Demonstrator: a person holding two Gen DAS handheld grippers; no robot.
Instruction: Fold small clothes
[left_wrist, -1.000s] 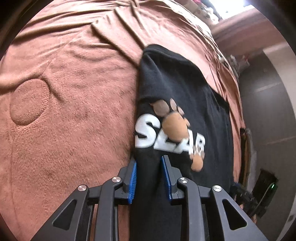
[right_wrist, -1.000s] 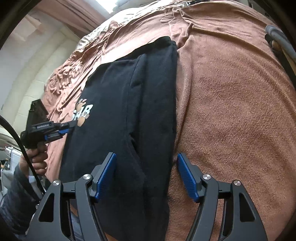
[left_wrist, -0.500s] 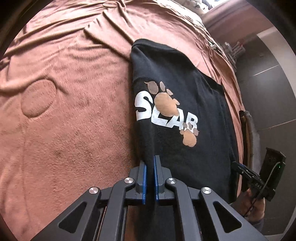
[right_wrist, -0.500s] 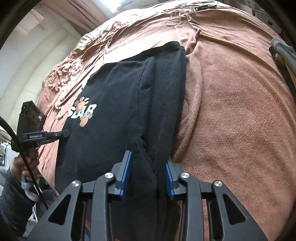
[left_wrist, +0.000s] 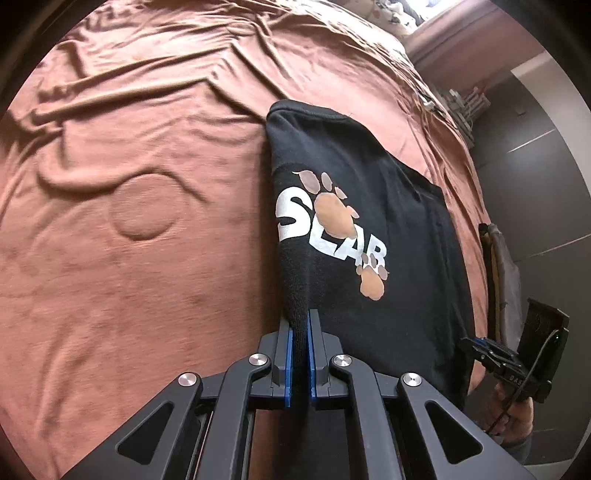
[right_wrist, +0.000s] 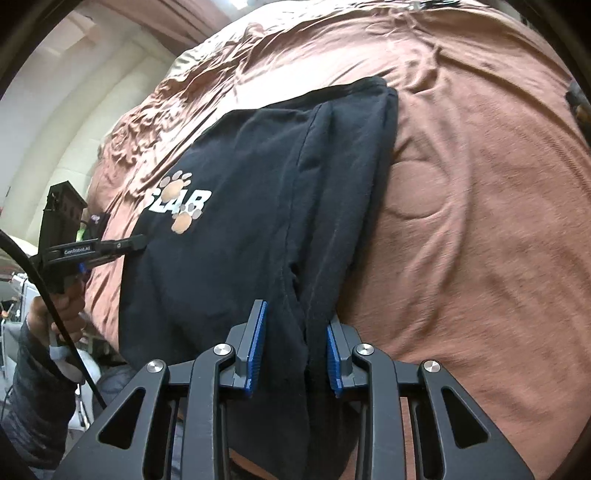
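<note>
Black, soft, limp garment (left_wrist: 369, 236) lies centre frame on brown blanket (left_wrist: 147, 258); left gripper (left_wrist: 300, 325) and right gripper (right_wrist: 295, 332) each clamp a near-edge corner, judged the proper holds.

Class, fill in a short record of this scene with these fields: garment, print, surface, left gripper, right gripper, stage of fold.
garment: black garment, lying spread out, one side already doubled over
print: white letters with tan paw prints
surface: wrinkled brown blanket
left gripper: left gripper shut on the near edge of the garment
right gripper: right gripper closed on a thick bunch of the near edge
stage of fold: both near corners gripped, fold not yet carried over
</note>
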